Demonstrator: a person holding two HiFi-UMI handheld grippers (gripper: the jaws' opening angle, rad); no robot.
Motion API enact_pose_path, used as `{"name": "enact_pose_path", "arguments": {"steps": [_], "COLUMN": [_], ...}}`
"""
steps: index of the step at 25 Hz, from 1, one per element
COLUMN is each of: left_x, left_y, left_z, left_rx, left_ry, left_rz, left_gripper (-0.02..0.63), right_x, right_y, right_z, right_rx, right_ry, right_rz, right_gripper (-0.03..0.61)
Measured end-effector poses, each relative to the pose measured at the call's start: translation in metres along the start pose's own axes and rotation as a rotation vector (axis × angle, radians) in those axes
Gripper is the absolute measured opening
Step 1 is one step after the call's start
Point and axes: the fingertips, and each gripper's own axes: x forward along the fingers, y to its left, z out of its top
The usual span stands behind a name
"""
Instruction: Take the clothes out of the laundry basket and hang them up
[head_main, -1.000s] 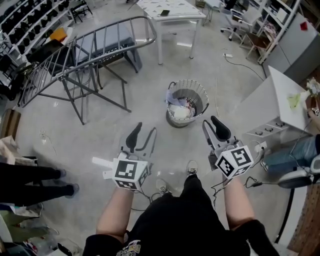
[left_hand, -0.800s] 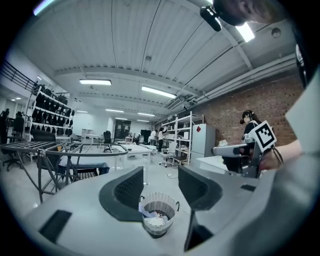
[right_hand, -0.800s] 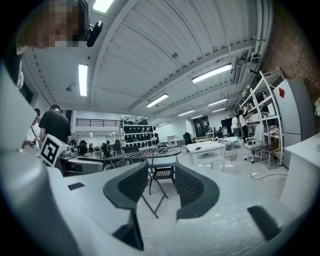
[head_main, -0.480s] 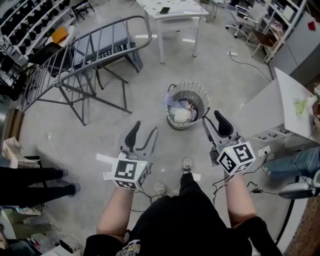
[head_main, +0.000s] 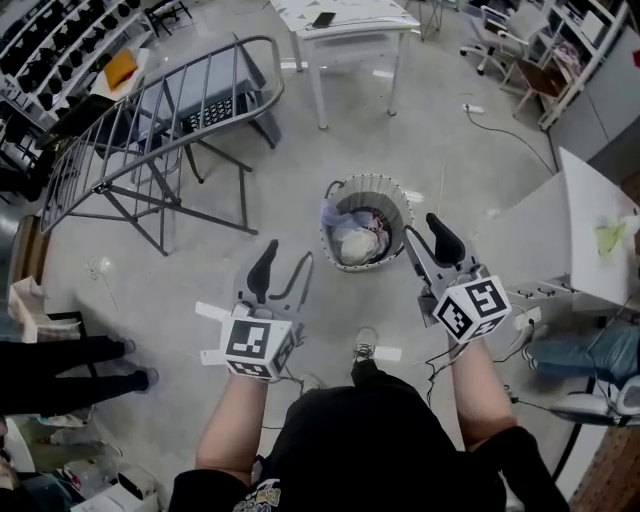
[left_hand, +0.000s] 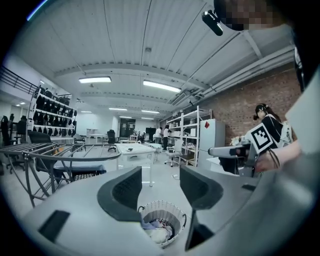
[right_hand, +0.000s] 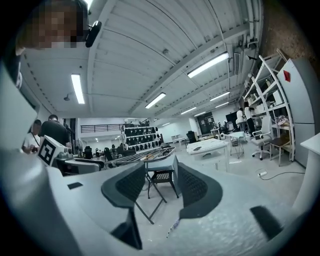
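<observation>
The white slatted laundry basket (head_main: 372, 181) stands on the grey floor with pale and mixed clothes (head_main: 355, 240) bundled inside. My left gripper (head_main: 283, 272) hovers just left of and short of the basket; its jaws have just been opening and stand open with nothing between them. In the left gripper view the basket (left_hand: 161, 227) shows low between those jaws (left_hand: 160, 187). My right gripper (head_main: 428, 245) is close beside the basket's right rim, also just opened and empty. The grey metal drying rack (head_main: 160, 110) stands at the upper left, and the right gripper (right_hand: 160, 187) looks towards the rack (right_hand: 145, 157).
A white table (head_main: 345, 18) stands beyond the basket. A white slanted board (head_main: 590, 230) is at the right, with a person's jeans leg (head_main: 590, 345) below it. Another person's dark legs (head_main: 60, 360) lie at the left. Cables trail on the floor near my feet.
Both grippers and I have moved forward, so the basket lies closer, now level with the jaw tips. The jaws of both grippers stand wider than a second ago.
</observation>
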Motion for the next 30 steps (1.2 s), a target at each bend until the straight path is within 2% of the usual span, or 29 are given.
{"name": "enact_pose_path", "arguments": {"steps": [7,16,19,24,30], "left_x": [0.044,0.09,0.113,0.15,0.185], "left_y": [-0.009,0.015,0.032,0.058,0.088], "left_z": [0.017,0.027,0.029,0.027,0.029], "left_rx": [0.013,0.021,0.027,0.04,0.056], "left_ry": [0.004,-0.014,-0.016,0.018,0.019], "left_rz": [0.007,-0.068,-0.121,-0.265,-0.421], "left_gripper": [0.216,0.218,0.218,0.218,0.218], "right_x": [0.024,0.064,0.088,0.126,0.174], "right_y": [-0.039,-0.055,-0.058,-0.061,-0.056], "right_z": [0.007,0.014,0.02,0.026,0.033], "right_rx": [0.021,0.025,0.013,0.036,0.04], "right_ry": [0.0,-0.01,-0.011,-0.027,-0.046], "right_rz": [0.015,-0.035,-0.072,-0.183,-0.282], "right_gripper": [0.212,0.218,0.221,0.225,0.229]}}
